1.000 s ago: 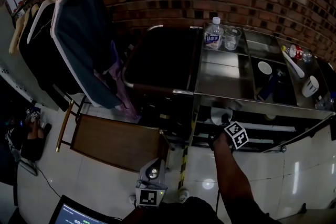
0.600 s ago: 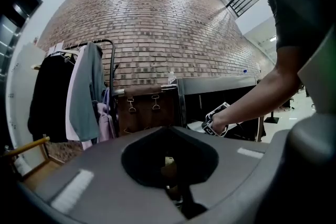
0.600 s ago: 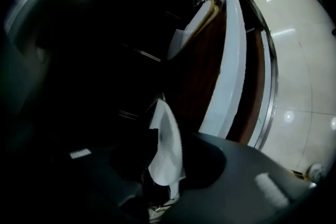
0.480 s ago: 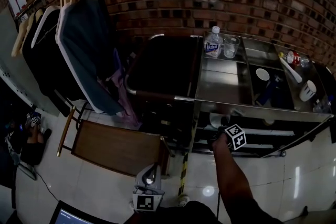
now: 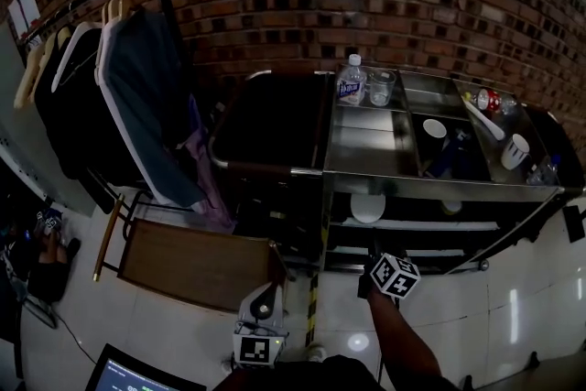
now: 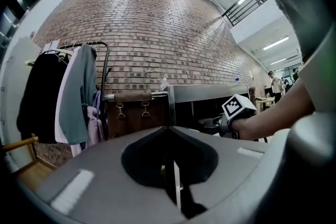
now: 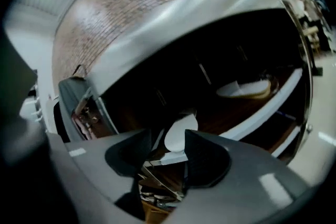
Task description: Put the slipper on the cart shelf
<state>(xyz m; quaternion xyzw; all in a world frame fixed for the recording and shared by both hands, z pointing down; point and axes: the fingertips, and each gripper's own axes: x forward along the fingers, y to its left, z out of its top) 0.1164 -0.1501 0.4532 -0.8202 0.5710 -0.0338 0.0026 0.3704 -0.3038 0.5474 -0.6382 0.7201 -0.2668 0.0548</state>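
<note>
A white slipper [image 5: 368, 208] lies on the middle shelf of the steel cart [image 5: 366, 151], near its left end. A second white slipper [image 5: 449, 206] rests farther right on the same shelf. My right gripper [image 5: 374, 254] is just in front of the shelf, and its jaws are opening with nothing between them. In the right gripper view the slipper [image 7: 181, 126] shows through the gap of the right gripper [image 7: 169, 135], flat on the shelf beyond the tips, with the other slipper [image 7: 247, 89] to the right. My left gripper [image 5: 263, 299] hangs low by my body. In its own view the left gripper [image 6: 169, 128] is shut and empty.
On the cart top stand a water bottle [image 5: 351, 80], a glass [image 5: 382, 87], a bowl [image 5: 435, 128] and a mug [image 5: 515, 151]. A dark bin [image 5: 270, 119] adjoins the cart's left side. A clothes rack [image 5: 137, 96] and a brown wooden panel [image 5: 197, 261] stand to the left.
My right gripper has opened, let go of the white slipper and drawn back from the shelf towards me. The slipper stays on the shelf. The left gripper has barely moved.
</note>
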